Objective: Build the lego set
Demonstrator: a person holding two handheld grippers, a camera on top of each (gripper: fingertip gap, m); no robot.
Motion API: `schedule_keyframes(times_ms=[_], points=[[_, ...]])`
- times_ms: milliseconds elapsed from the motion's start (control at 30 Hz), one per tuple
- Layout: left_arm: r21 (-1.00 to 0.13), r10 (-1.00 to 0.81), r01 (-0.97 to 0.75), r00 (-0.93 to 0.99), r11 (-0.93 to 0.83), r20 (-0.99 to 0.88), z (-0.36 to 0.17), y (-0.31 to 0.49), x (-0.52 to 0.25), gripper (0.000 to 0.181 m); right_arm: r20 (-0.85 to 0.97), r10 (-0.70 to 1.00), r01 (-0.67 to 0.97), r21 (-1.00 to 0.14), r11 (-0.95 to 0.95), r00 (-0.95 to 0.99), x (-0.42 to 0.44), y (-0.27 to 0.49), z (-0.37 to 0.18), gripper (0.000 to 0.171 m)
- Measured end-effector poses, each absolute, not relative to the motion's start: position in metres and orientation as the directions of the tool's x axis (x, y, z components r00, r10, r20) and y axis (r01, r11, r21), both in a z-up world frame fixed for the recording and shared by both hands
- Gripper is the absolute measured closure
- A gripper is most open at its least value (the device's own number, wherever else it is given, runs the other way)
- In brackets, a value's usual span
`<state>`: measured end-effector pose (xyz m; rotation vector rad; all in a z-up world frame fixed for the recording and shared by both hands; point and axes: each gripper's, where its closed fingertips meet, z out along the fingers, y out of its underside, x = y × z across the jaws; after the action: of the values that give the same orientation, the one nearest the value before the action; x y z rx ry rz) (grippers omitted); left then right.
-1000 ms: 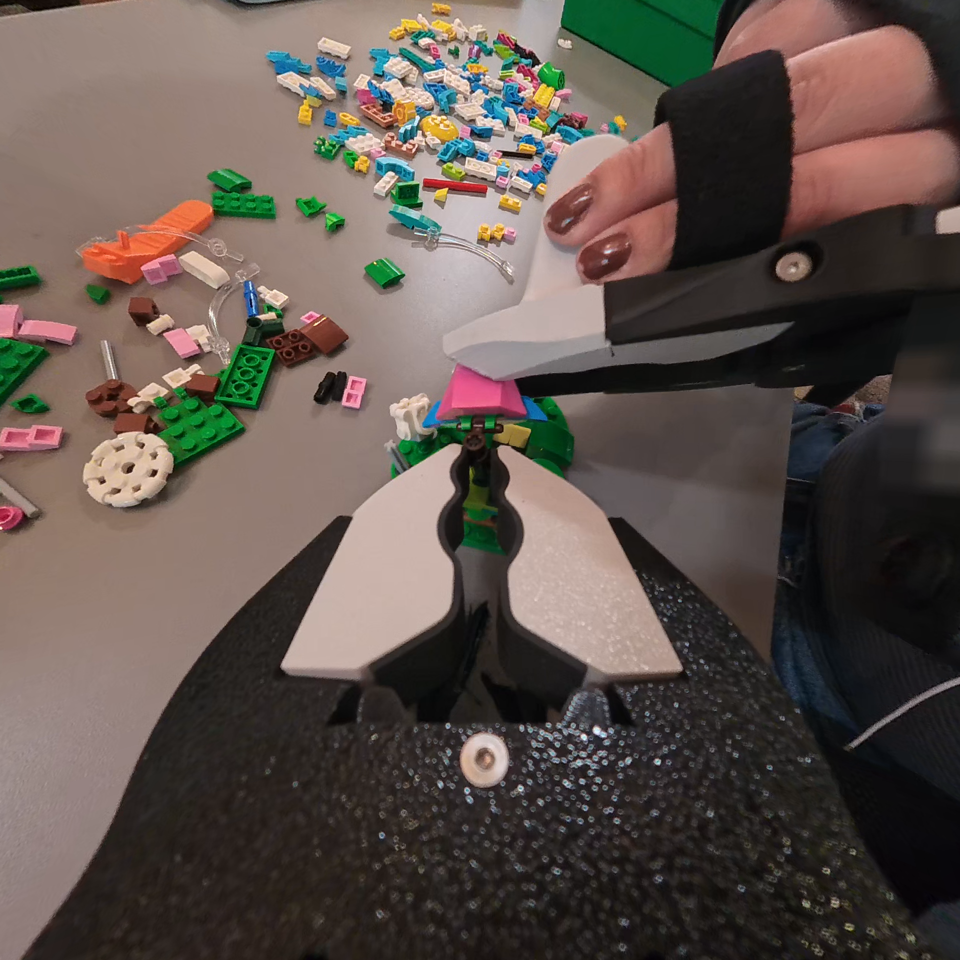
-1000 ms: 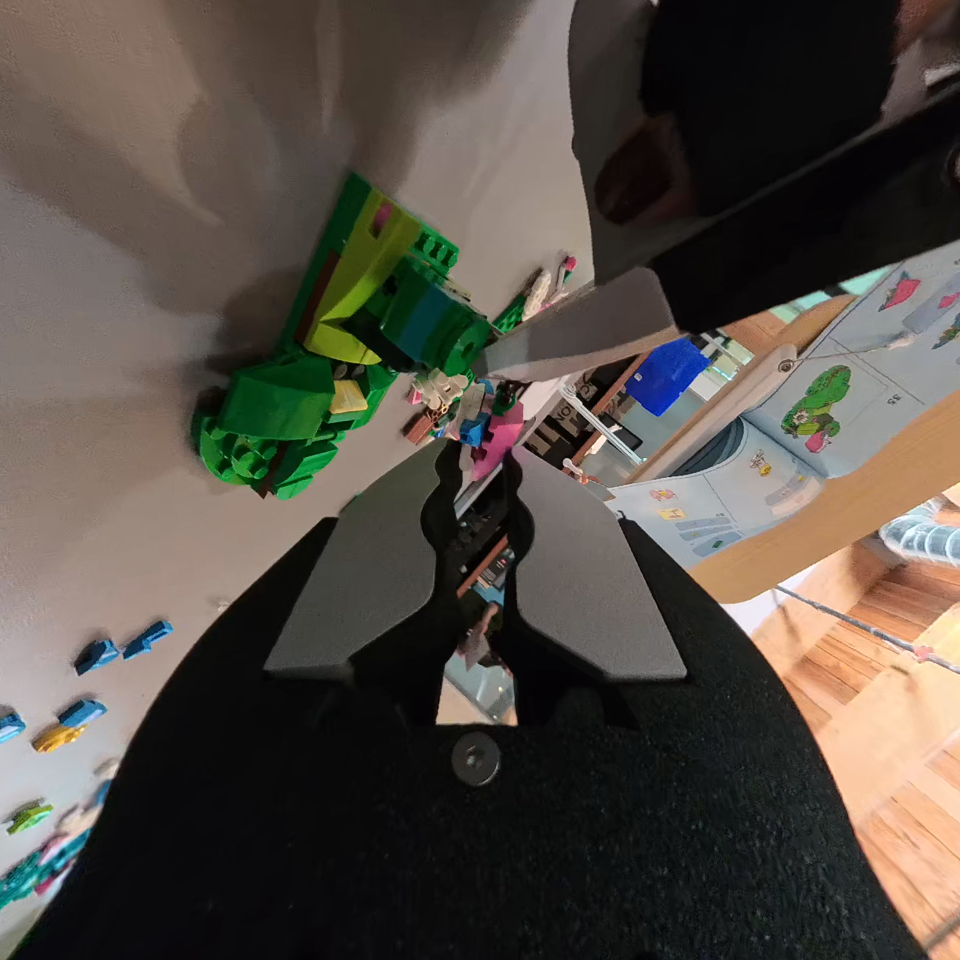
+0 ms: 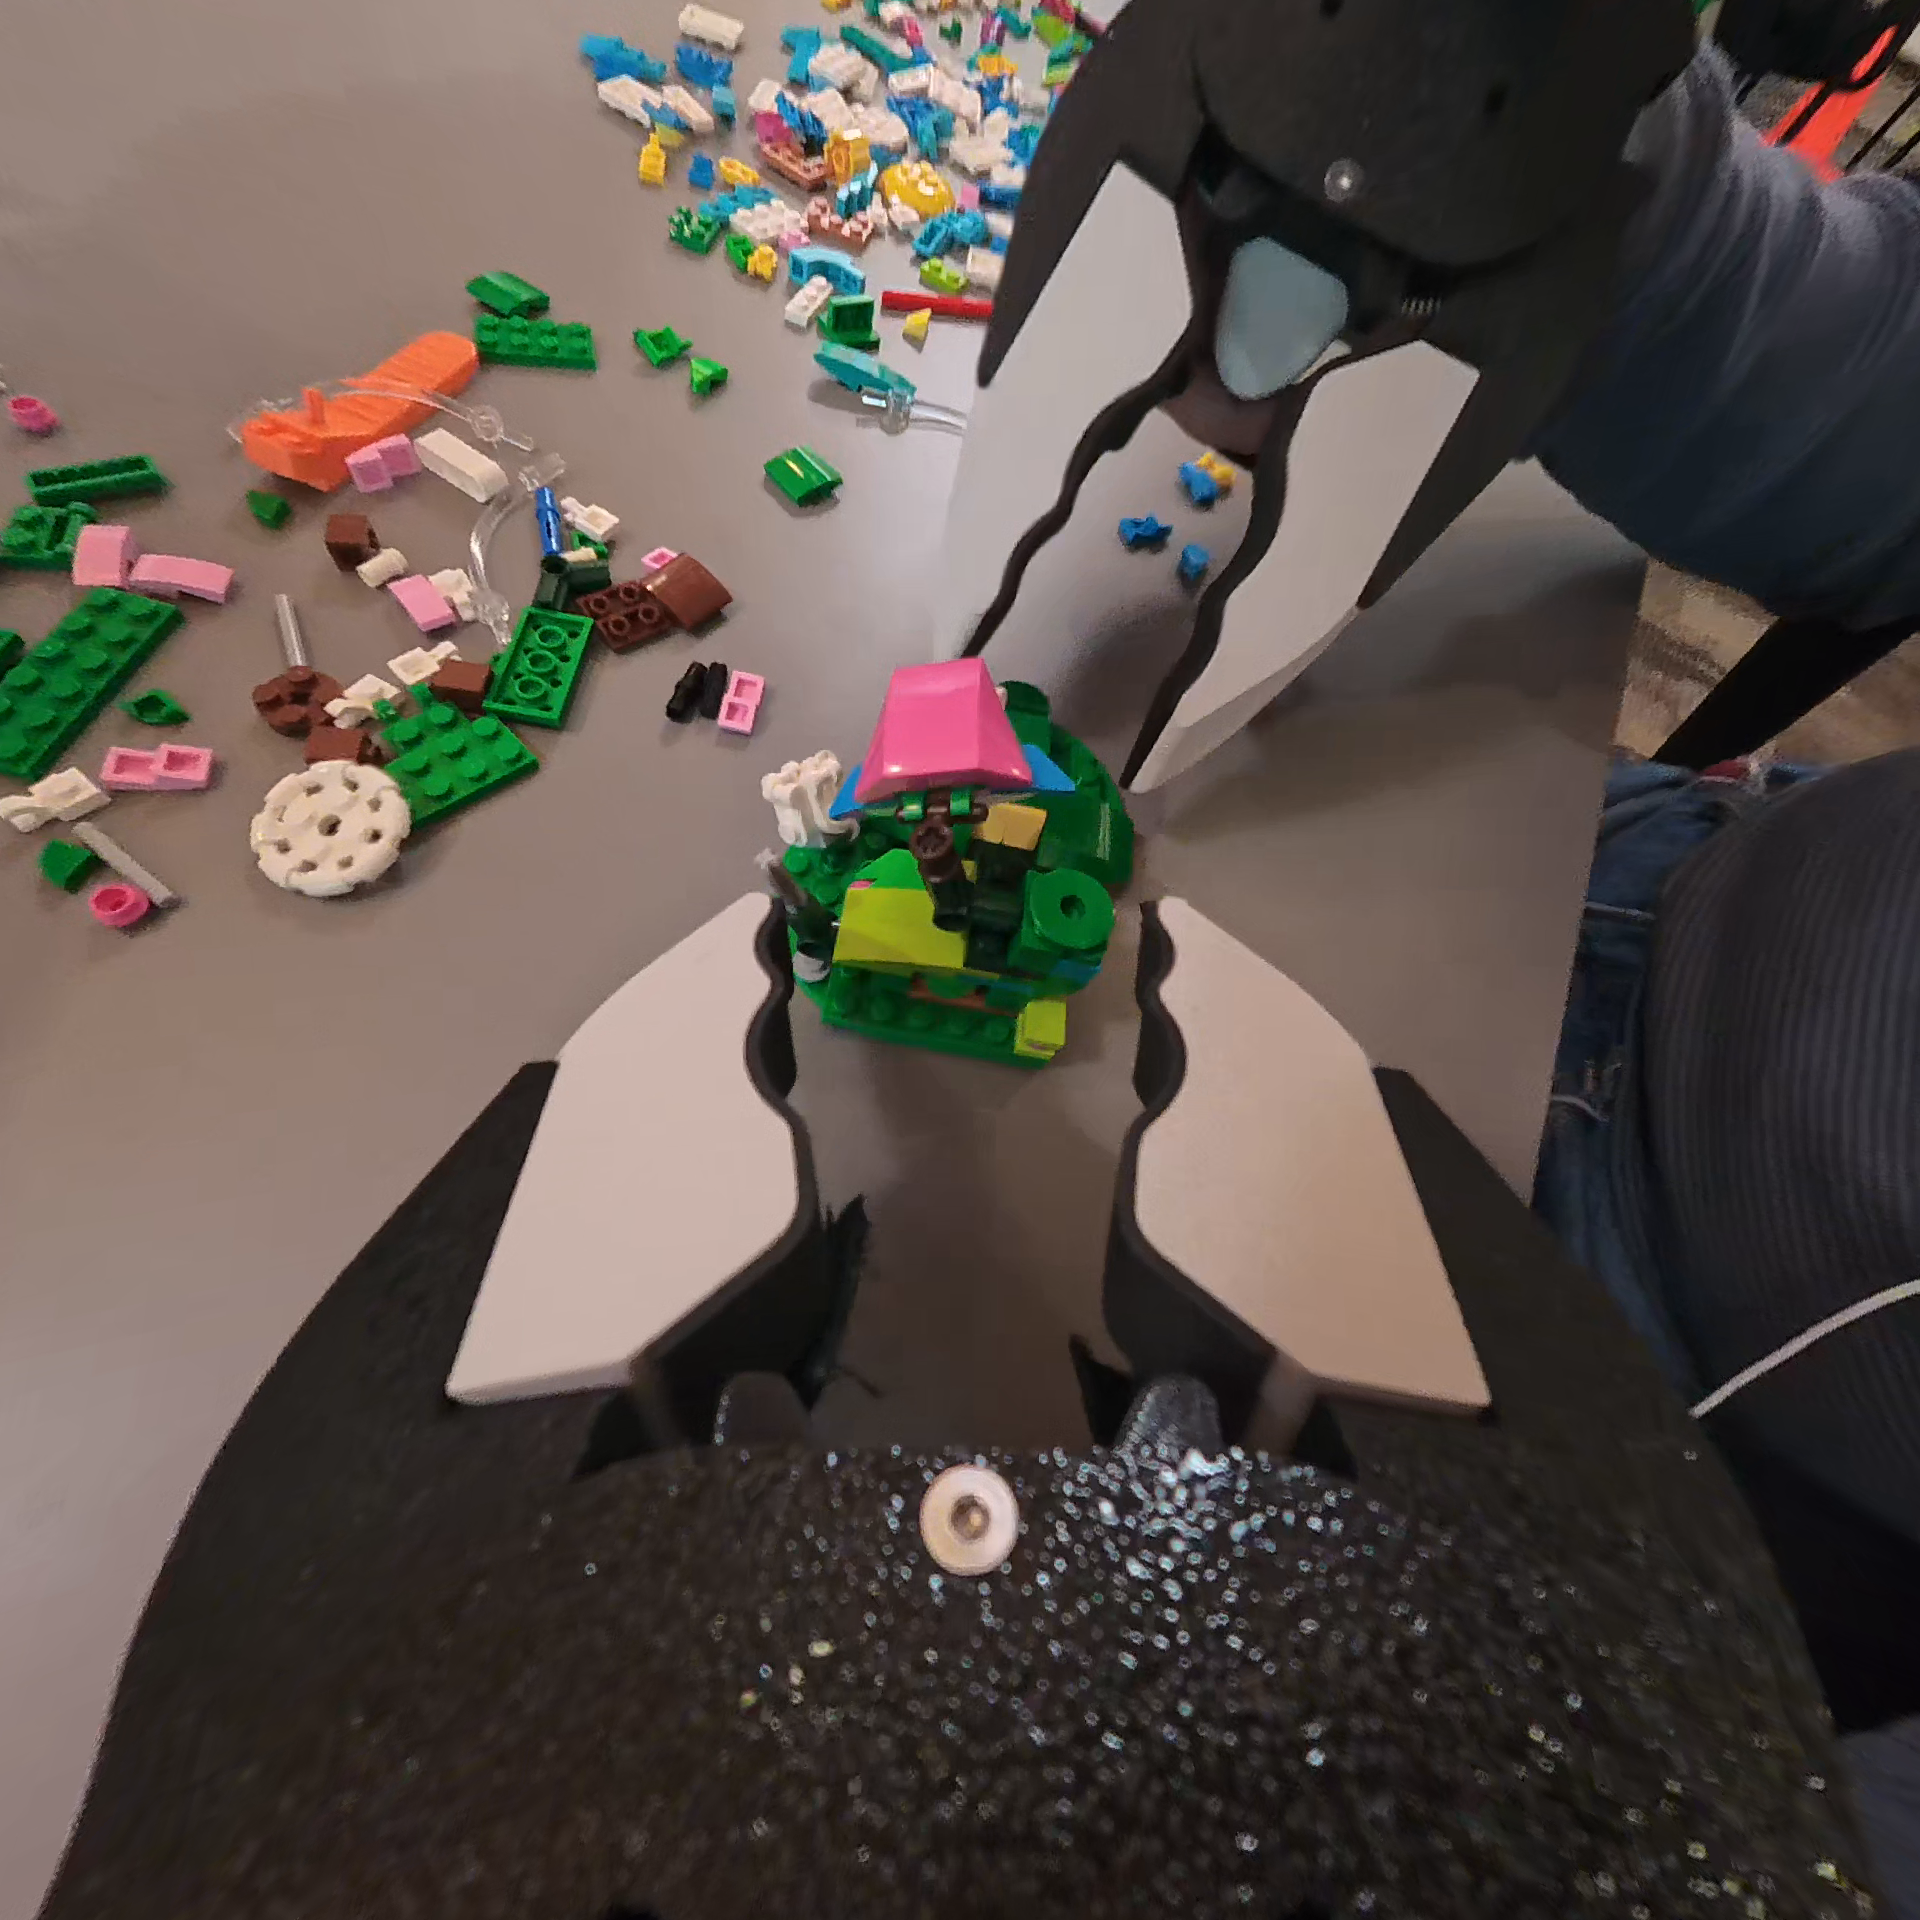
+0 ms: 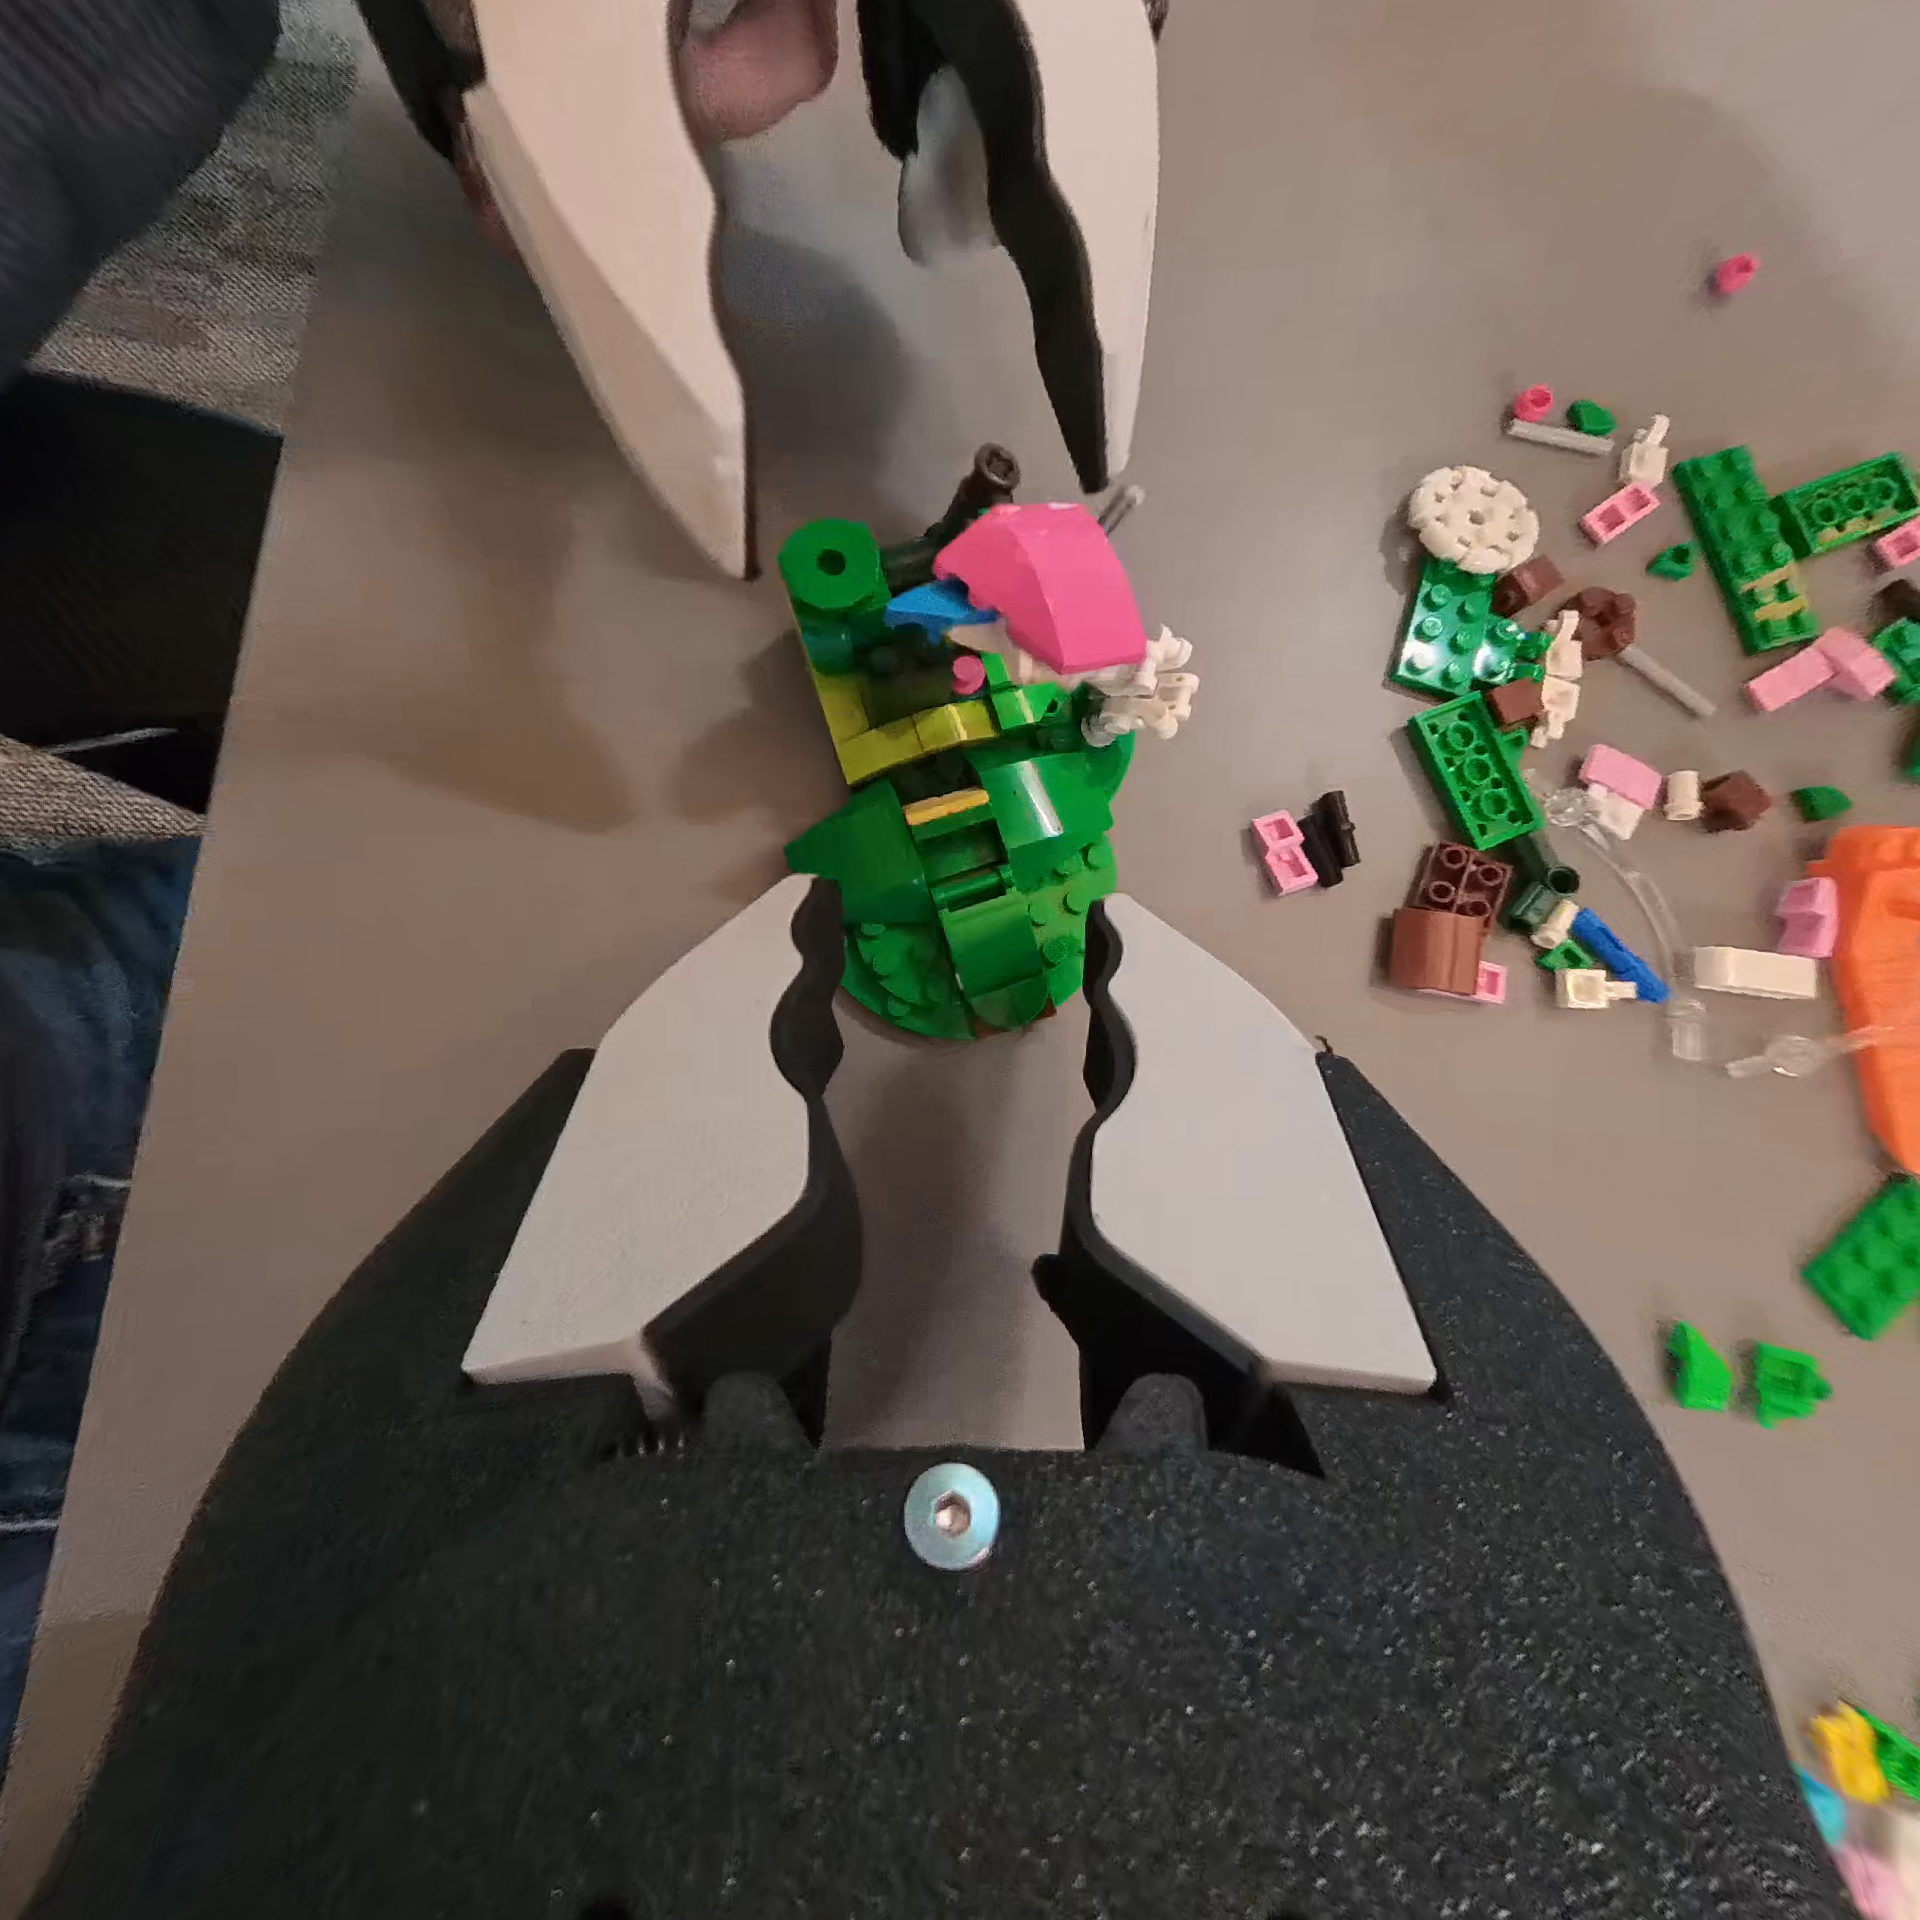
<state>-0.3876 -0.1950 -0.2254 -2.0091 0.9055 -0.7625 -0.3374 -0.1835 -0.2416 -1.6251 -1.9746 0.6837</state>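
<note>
A small green lego build (image 3: 951,914) with a pink sloped piece (image 3: 940,727) on top stands on the grey table (image 3: 260,1143) near its edge. My left gripper (image 3: 961,920) is open, with its fingertips on either side of the build's near end. My right gripper (image 3: 1049,717) comes in from the far right, open, with its tips at the build's far side. In the right wrist view the build (image 4: 956,831) lies between the tips of my open right gripper (image 4: 951,904). The pink piece (image 4: 1039,592) is beyond them, and the left gripper (image 4: 914,525) is open at the build's far end.
Loose green, brown, pink and white pieces (image 3: 436,665) lie to the left with an orange part (image 3: 353,410) and a white round piece (image 3: 327,826). A big mixed pile (image 3: 862,135) is at the back. The table edge (image 3: 1590,831) and a person's legs are at the right. Spacing between my two grippers at the tips: around 6 cm. My left tips are roughly 4 cm from the pink piece (image 4: 1039,592). It turns up in the left wrist view (image 3: 976,700) as well.
Both grippers have opened. The left one was shut on the build and let it go. The right one was pressing on the pink piece and has swung round to face the build.
</note>
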Motion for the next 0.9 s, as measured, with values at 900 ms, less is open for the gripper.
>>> schedule_keyframes(times_ms=[900], points=[[-0.722, -0.824, -0.431, 0.444, -0.541, 0.352, -0.242, -0.231, -0.373, 0.131, 0.181, 0.979, 0.664, -0.722, 0.196, -0.093, -0.328, -0.169, -0.246, 0.139]])
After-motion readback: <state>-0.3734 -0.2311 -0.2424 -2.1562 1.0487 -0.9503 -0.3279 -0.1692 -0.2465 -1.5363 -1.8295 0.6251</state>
